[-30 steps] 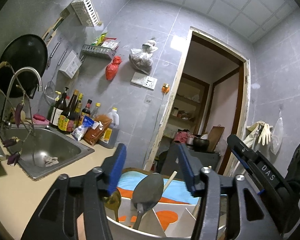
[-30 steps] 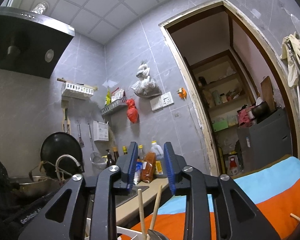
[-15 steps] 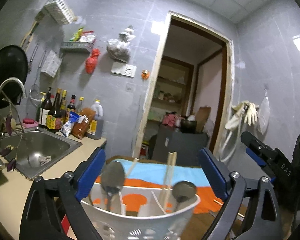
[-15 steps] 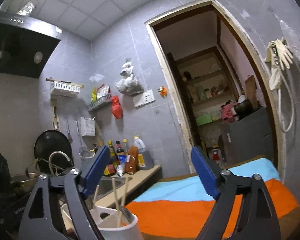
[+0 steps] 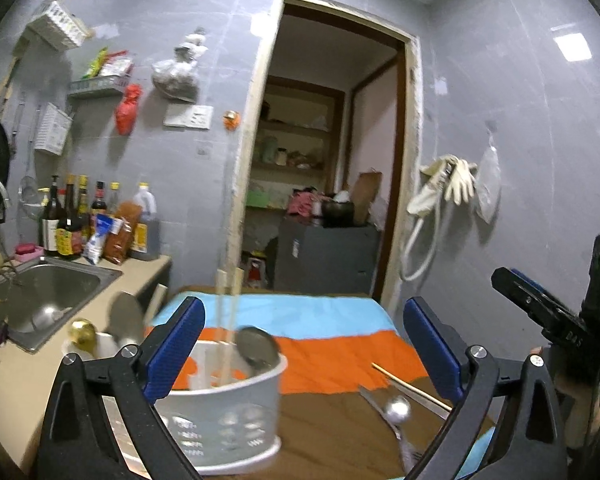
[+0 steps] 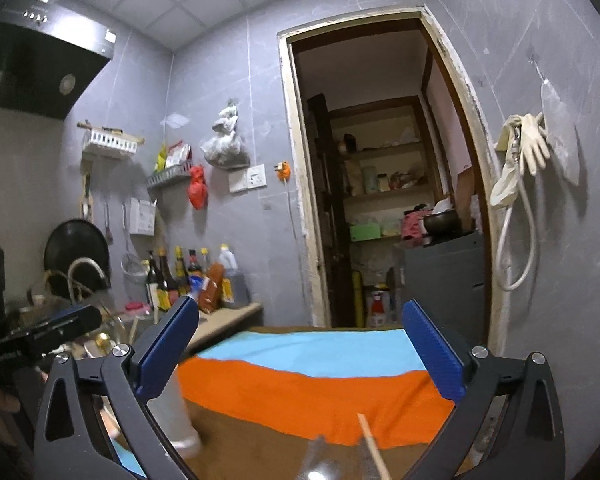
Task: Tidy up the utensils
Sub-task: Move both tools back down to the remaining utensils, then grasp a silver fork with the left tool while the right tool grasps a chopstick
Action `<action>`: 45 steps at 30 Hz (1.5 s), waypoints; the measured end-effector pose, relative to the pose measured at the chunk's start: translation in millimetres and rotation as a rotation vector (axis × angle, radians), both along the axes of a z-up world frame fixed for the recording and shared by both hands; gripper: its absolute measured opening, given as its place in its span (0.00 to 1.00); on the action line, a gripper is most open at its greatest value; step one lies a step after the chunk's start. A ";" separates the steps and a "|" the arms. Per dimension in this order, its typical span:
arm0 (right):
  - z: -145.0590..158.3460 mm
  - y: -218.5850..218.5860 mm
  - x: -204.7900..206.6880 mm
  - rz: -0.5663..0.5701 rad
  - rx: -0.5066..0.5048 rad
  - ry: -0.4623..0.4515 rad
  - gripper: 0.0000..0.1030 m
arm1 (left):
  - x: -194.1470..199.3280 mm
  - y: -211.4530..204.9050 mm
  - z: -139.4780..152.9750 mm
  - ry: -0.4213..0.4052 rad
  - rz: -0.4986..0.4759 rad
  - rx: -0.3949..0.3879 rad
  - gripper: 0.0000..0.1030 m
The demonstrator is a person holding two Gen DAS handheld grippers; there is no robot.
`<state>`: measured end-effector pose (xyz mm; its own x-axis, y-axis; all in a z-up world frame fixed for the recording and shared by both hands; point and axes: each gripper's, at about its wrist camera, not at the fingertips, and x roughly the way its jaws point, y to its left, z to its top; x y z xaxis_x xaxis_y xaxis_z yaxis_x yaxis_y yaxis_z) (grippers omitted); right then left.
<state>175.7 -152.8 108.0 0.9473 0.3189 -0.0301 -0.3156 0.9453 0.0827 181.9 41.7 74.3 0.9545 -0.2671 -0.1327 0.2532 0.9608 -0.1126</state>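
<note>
A white utensil caddy (image 5: pixel 224 408) stands on the table at lower left, holding chopsticks (image 5: pixel 226 320), a steel spoon (image 5: pixel 258 346) and a gold spoon (image 5: pixel 82 332). My left gripper (image 5: pixel 304 344) is open and empty, just above and right of the caddy. A loose chopstick (image 5: pixel 408 386) and a steel spoon (image 5: pixel 396 408) lie on the brown table to the right. My right gripper (image 6: pixel 300 348) is open and empty; the caddy's blurred edge (image 6: pixel 172 412) sits by its left finger, and a chopstick (image 6: pixel 374 448) lies below it.
An orange and blue cloth (image 5: pixel 332 344) covers the table's far part. A counter with a sink (image 5: pixel 40 296) and several bottles (image 5: pixel 76 220) runs along the left. A doorway (image 5: pixel 324 160) opens behind the table. The other gripper (image 5: pixel 556 320) shows at right.
Both grippers have opened wide and drawn back from the caddy. The caddy now stands lower left in the left view, with loose utensils in sight on the table.
</note>
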 end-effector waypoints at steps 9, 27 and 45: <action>-24.9 -38.7 2.5 -0.026 -0.135 0.097 1.00 | 21.7 -51.6 -32.9 0.130 -0.108 0.048 0.95; -104.2 -69.4 61.1 0.067 -0.168 0.484 0.73 | 109.3 -98.0 -95.4 0.554 -0.226 0.083 0.68; -137.6 -51.4 100.4 0.149 -0.243 0.674 0.28 | 168.2 -104.2 -125.4 0.815 -0.328 0.077 0.22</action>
